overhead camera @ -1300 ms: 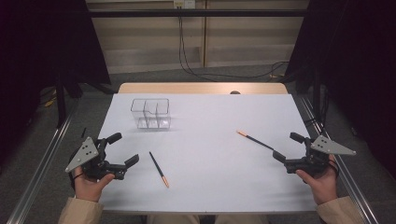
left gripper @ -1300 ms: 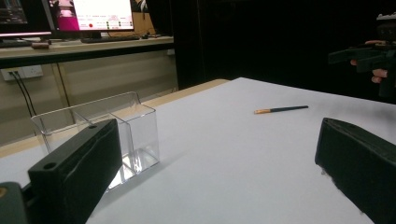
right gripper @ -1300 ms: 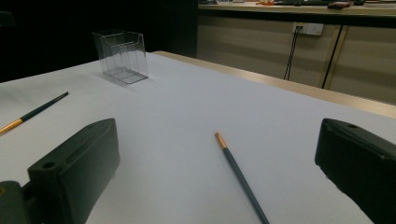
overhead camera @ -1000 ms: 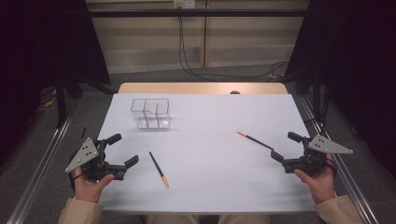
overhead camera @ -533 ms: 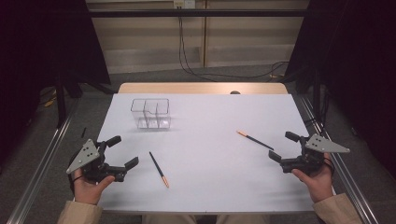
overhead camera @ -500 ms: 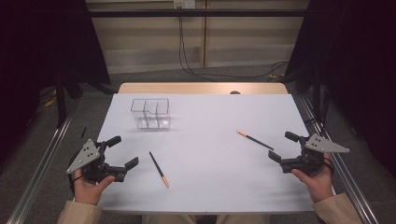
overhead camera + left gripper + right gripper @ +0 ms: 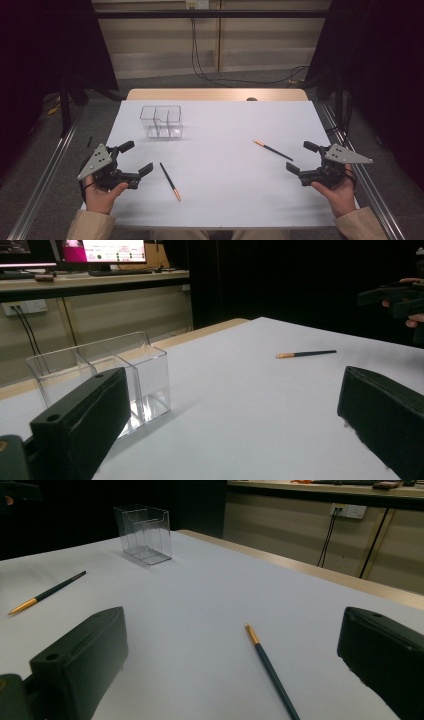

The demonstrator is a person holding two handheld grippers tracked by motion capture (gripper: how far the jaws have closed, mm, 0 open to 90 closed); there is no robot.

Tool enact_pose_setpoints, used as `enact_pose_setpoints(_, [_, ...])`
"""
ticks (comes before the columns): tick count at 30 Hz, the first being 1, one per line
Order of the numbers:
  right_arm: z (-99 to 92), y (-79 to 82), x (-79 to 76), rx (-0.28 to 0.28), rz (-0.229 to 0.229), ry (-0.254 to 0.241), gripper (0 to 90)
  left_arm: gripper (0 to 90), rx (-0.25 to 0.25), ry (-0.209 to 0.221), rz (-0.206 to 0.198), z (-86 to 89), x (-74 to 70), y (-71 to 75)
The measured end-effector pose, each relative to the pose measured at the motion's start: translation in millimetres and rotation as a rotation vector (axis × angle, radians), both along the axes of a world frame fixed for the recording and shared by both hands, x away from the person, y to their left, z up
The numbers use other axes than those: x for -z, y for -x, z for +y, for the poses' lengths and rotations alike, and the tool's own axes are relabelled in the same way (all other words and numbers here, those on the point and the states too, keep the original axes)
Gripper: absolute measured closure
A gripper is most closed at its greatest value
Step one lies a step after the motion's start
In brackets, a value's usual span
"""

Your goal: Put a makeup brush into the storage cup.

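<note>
At the lower left of the high view your left gripper (image 7: 134, 157) sits over the left edge of the white table (image 7: 225, 200), jaws spread wide and holding nothing. At the lower right, your right gripper (image 7: 301, 156) hangs close to the table's right edge, its jaws also wide and empty. The nearer pencil (image 7: 170, 181) lies flat just right of your left gripper, slanting from the middle left down toward the bottom centre, gold tip toward you. It is apart from the jaws, with bare white surface all round it. The second pencil (image 7: 272, 150) lies flat just left of your right gripper, gold tip pointing to the upper left. In the right gripper view this pencil (image 7: 271, 672) runs up between the two black jaws without touching either. The clear divided box (image 7: 161, 121) stands upright in the upper left part of the table, near the far edge and well apart from both pencils; in the left gripper view the box (image 7: 100, 377) rises just behind the left-hand jaw. You have a broad open stretch of table through the centre of the frame, between the two pencils and from the box across to the right edge. Metal rails (image 7: 42, 180) run along both sides below the table edges, close to each hand.
</note>
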State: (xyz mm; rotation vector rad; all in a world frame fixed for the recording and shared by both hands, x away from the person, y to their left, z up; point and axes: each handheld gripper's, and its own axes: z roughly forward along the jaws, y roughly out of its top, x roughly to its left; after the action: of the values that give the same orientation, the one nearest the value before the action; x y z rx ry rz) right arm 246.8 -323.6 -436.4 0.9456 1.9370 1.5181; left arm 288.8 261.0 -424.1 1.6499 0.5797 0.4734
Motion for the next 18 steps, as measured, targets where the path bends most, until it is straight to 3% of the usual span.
enact_pose_setpoints(18, [-1.5, 2.0, -0.4, 0.001, -0.007, 0.002, 0.0, 0.5, 0.033, -0.045, 0.032, -40.6, 5.5, -24.7])
